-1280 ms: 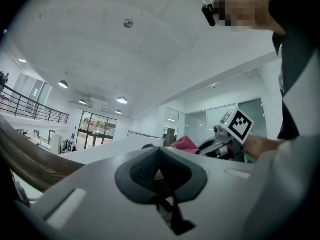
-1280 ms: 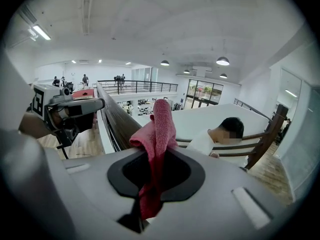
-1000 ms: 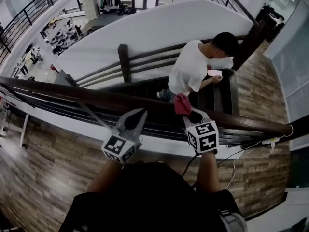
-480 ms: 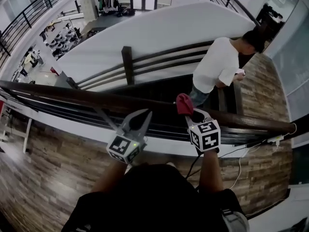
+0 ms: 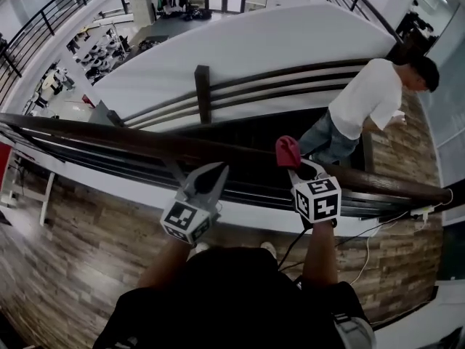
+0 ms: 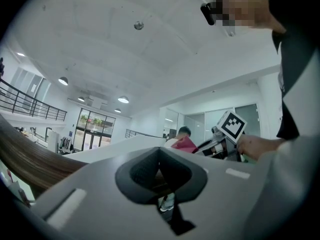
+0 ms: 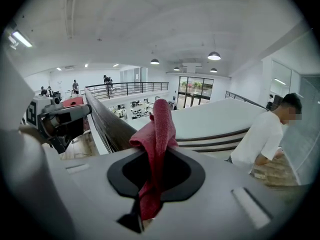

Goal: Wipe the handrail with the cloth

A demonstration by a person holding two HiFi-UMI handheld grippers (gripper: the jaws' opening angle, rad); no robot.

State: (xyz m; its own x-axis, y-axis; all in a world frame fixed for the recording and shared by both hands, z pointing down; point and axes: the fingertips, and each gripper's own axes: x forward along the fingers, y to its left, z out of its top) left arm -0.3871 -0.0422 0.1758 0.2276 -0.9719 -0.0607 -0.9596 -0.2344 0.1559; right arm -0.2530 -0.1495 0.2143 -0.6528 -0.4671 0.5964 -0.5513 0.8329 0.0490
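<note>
Red cloth (image 7: 160,129) clamped in right gripper (image 5: 293,169), sticking up by wooden handrail (image 5: 145,142); left gripper (image 5: 212,174) closed, empty.

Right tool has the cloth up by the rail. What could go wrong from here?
1. The red cloth is pinched in a narrow bunch by the right tool. If it slips, it could drop past the dark wooden handrail toward the person in a white shirt on the stairs below.
2. With so little cloth spread out, the tool's hard jaws might rub the rail instead.
</note>
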